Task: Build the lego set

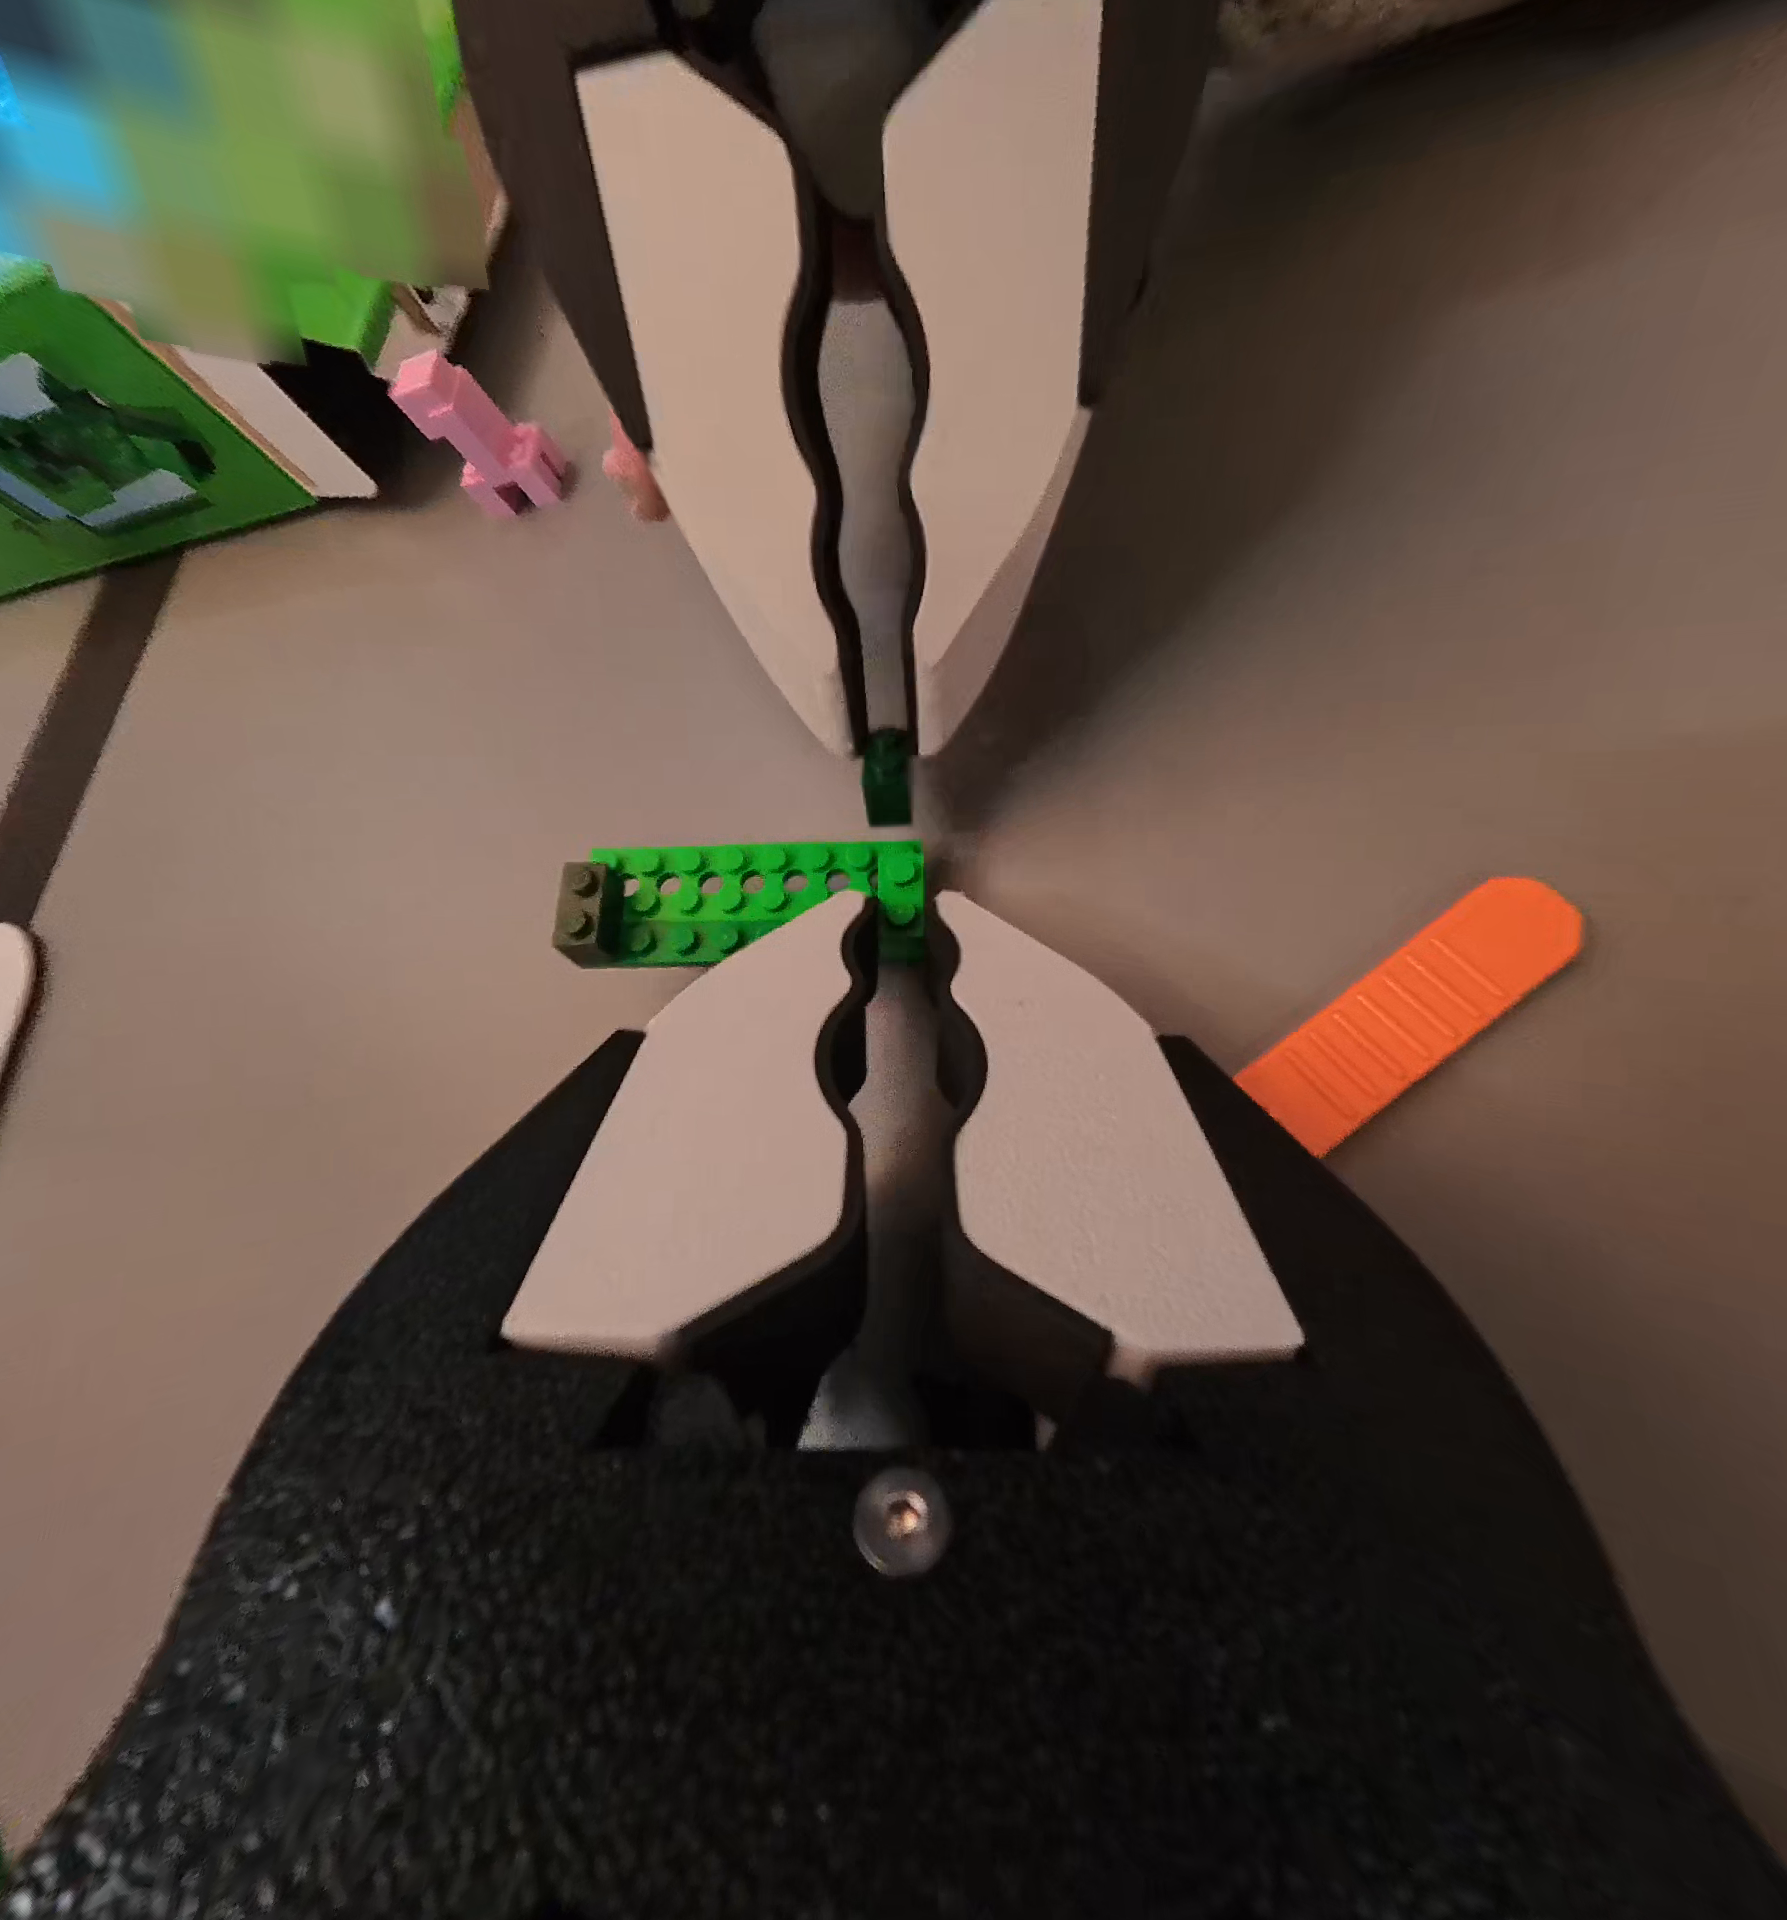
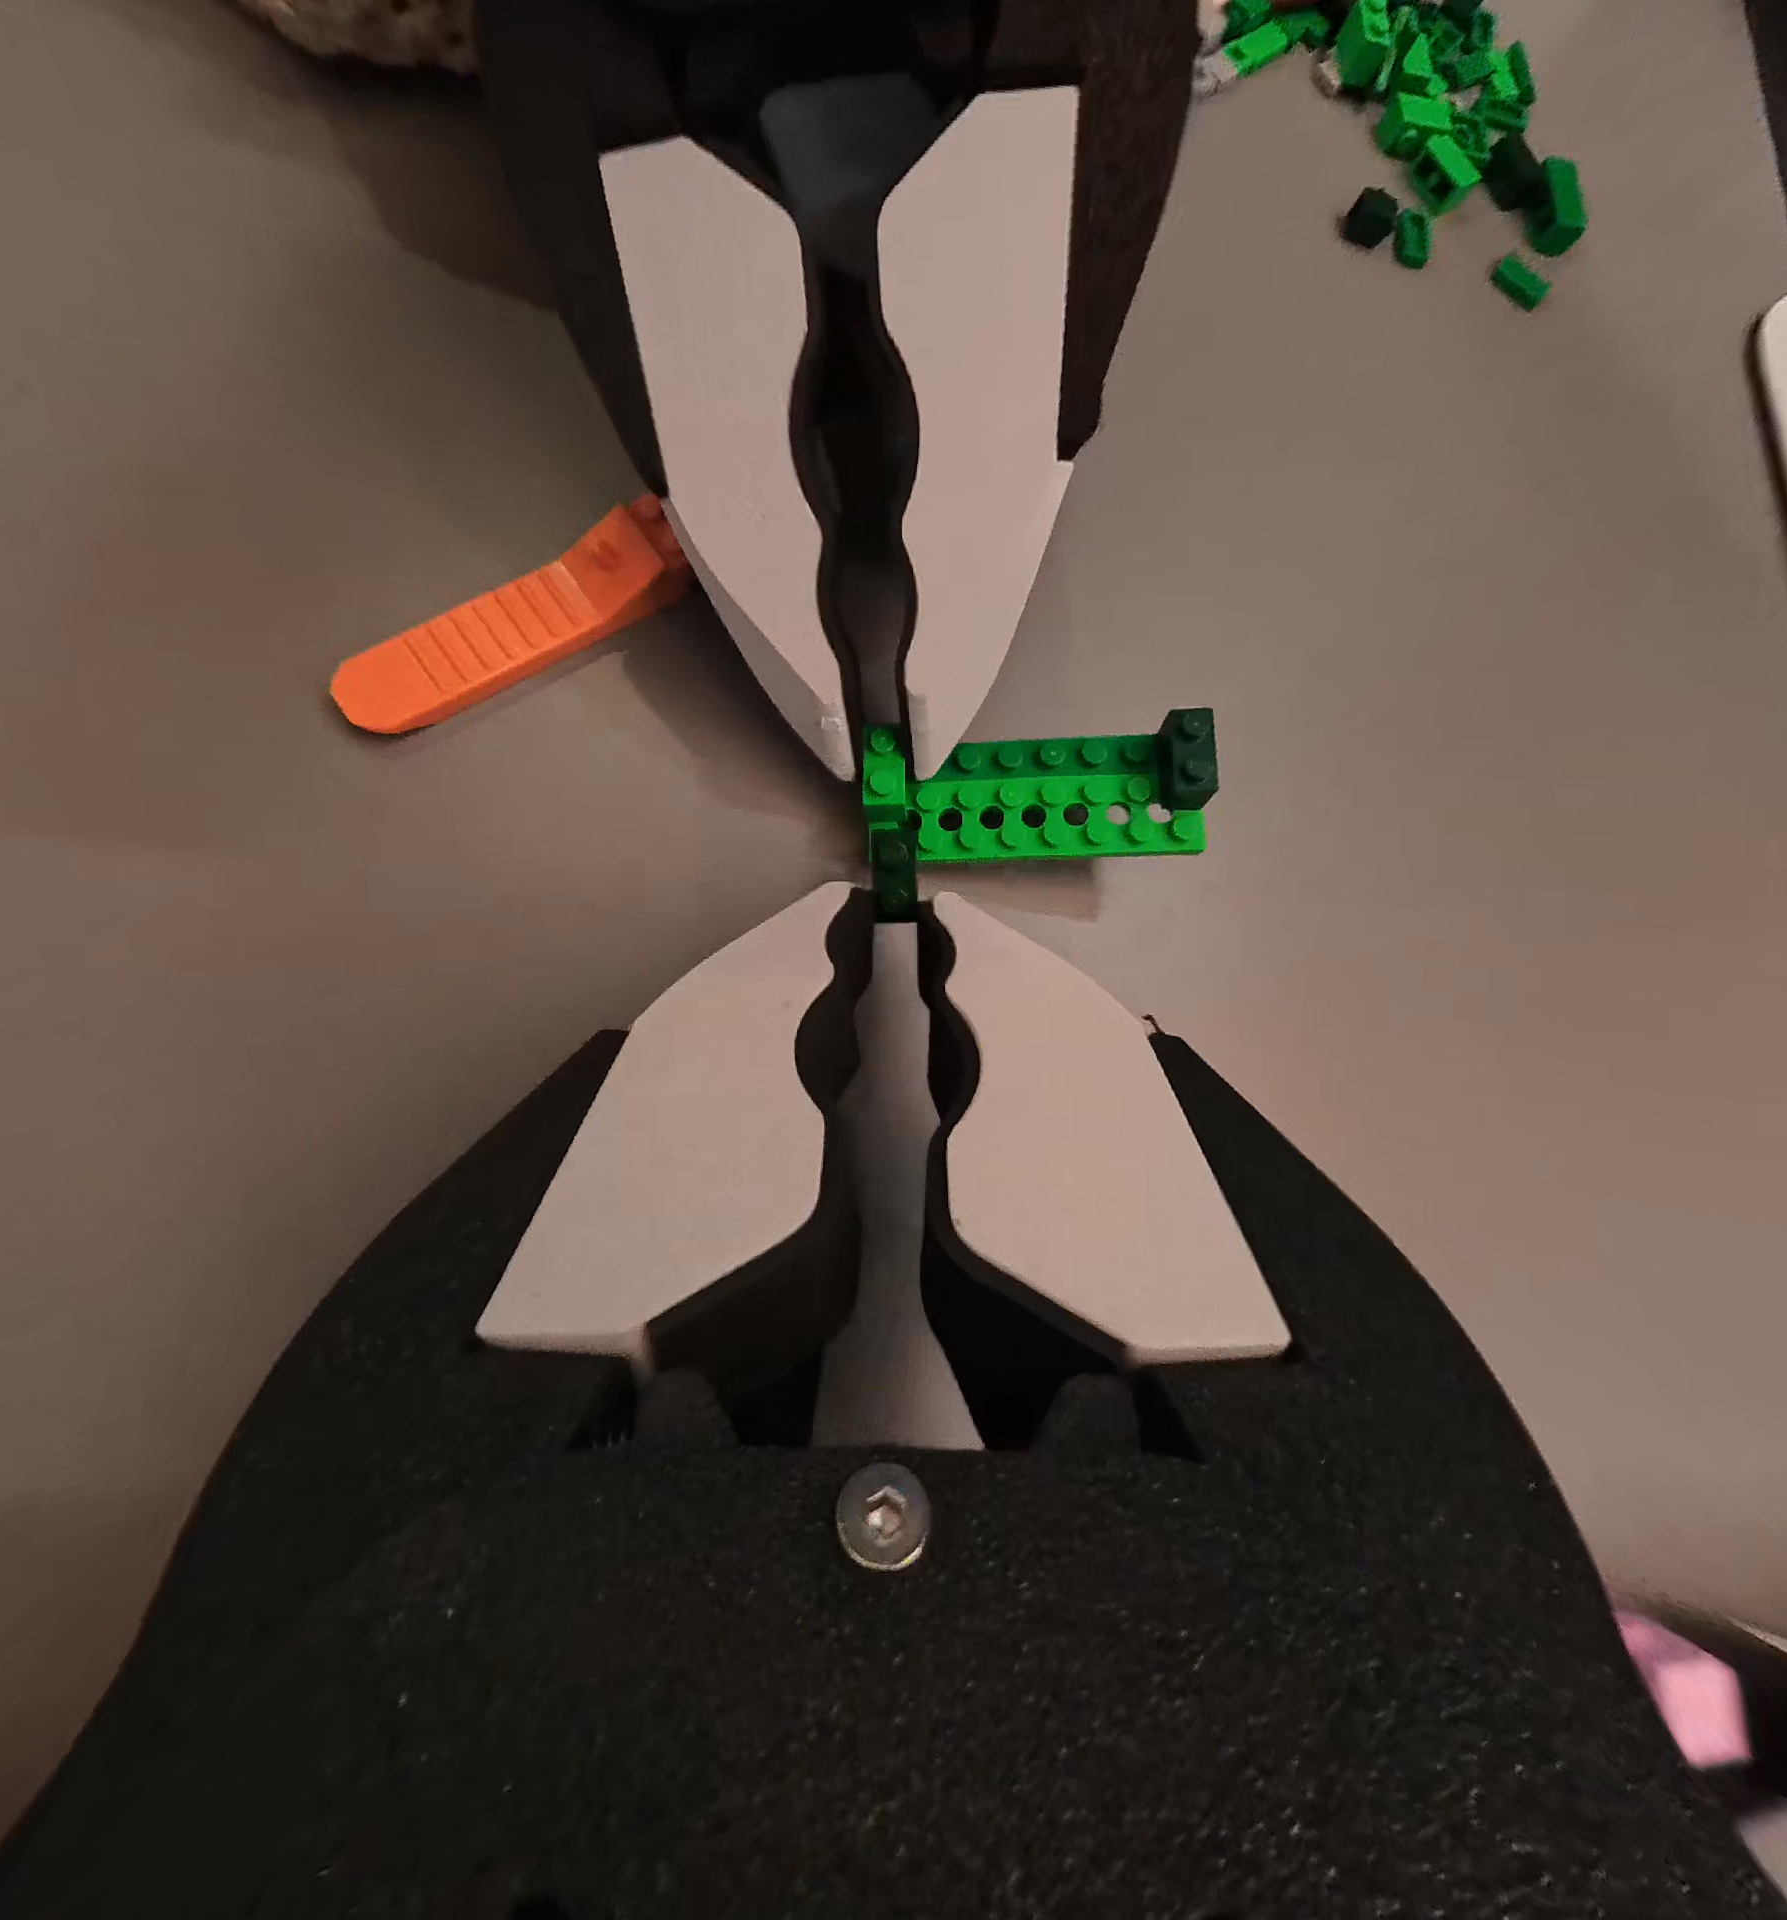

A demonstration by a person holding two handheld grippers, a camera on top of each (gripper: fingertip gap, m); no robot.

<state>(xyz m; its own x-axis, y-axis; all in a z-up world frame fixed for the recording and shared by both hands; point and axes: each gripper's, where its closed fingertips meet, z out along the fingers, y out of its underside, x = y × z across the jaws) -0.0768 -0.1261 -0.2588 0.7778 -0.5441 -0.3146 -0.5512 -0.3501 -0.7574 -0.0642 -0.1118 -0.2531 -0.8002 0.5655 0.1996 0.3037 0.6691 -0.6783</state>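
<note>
Here, the left hand-held gripper [image 1: 899,914] clamps one end of a bright green plate [image 1: 743,899] on the grey surface [image 1: 349,1039]. Facing it, the right hand-held gripper [image 2: 894,904] pinches a dark green brick [image 2: 891,868] beside that end. An orange separator [image 2: 494,634] and loose green bricks [image 2: 1440,135] lie nearby.

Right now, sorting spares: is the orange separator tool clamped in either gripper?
No, the orange separator tool lies loose on the table beside the grippers.

- The left wrist view looks steeply down along its own left claw [image 1: 904,914] at the table [image 1: 349,748], very close.
- The right wrist view faces the opposite way, equally close.
- Both views share the green plate [image 1: 754,899] [image 2: 1055,816] and the orange tool [image 1: 1419,1013] [image 2: 494,634].
</note>
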